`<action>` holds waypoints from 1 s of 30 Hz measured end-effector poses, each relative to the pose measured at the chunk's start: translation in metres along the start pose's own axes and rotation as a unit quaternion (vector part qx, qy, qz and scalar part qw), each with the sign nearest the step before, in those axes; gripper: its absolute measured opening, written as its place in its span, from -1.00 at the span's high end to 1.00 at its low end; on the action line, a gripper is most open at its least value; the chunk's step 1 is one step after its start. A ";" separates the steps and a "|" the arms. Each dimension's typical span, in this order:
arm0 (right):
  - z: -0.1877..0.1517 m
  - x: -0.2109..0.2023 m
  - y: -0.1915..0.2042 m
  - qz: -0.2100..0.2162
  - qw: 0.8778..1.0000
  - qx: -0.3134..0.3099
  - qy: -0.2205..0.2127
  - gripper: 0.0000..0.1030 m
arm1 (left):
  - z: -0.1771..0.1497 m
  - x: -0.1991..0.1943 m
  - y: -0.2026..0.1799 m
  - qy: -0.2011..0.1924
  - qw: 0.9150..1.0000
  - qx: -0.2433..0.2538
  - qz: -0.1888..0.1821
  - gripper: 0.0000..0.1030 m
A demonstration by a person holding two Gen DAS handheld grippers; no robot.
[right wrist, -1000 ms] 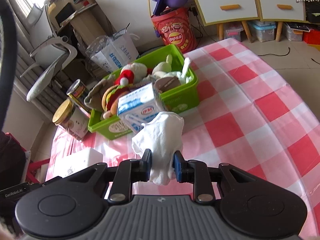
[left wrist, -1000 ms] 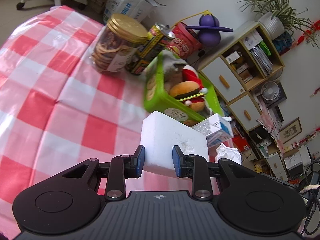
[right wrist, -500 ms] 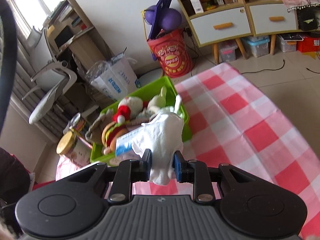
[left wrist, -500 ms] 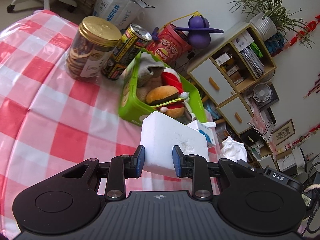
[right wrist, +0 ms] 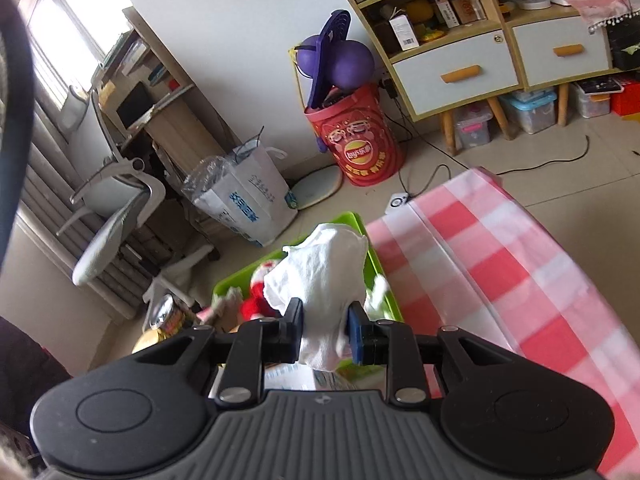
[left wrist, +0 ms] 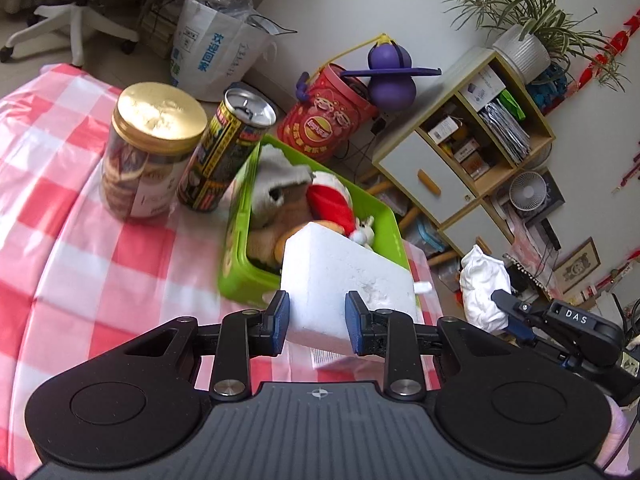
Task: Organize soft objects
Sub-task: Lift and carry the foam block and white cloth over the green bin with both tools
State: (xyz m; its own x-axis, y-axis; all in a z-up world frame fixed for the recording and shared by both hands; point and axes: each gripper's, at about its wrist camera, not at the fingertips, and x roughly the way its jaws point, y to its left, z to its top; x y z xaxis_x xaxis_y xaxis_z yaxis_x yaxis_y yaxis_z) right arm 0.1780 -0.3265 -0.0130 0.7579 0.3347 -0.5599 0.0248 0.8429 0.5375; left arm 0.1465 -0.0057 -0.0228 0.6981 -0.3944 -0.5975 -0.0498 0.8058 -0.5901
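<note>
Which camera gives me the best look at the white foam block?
The left wrist view. The white foam block fills the centre there, clamped by the left gripper in front of the green bin. The right wrist view does not show the block; the white cloth is in its foreground.

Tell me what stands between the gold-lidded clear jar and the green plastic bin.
In the left wrist view, a tall black-and-yellow drink can stands between the gold-lidded clear jar and the green plastic bin, on the red-checked tablecloth.
</note>
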 end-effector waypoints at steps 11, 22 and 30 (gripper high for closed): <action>0.012 0.039 -0.016 0.030 0.999 0.014 0.011 1.00 | 0.027 0.035 -0.010 0.000 0.999 0.032 0.007 0.42; 0.017 0.062 -0.038 0.058 0.996 0.059 0.018 1.00 | 0.051 0.061 -0.018 -0.015 0.998 0.059 0.011 0.42; 0.005 0.094 -0.038 0.060 0.994 0.073 0.045 1.00 | 0.056 0.086 -0.037 -0.008 0.994 0.111 0.012 0.42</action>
State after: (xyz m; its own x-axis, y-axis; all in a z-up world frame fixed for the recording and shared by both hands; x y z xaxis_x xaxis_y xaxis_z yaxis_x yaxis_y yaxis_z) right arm 0.2517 -0.3288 -0.0834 0.7000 0.4706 -0.5372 0.0382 0.7264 0.6862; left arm 0.2487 -0.0449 -0.0222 0.7105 -0.3685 -0.5996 0.0910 0.8929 -0.4409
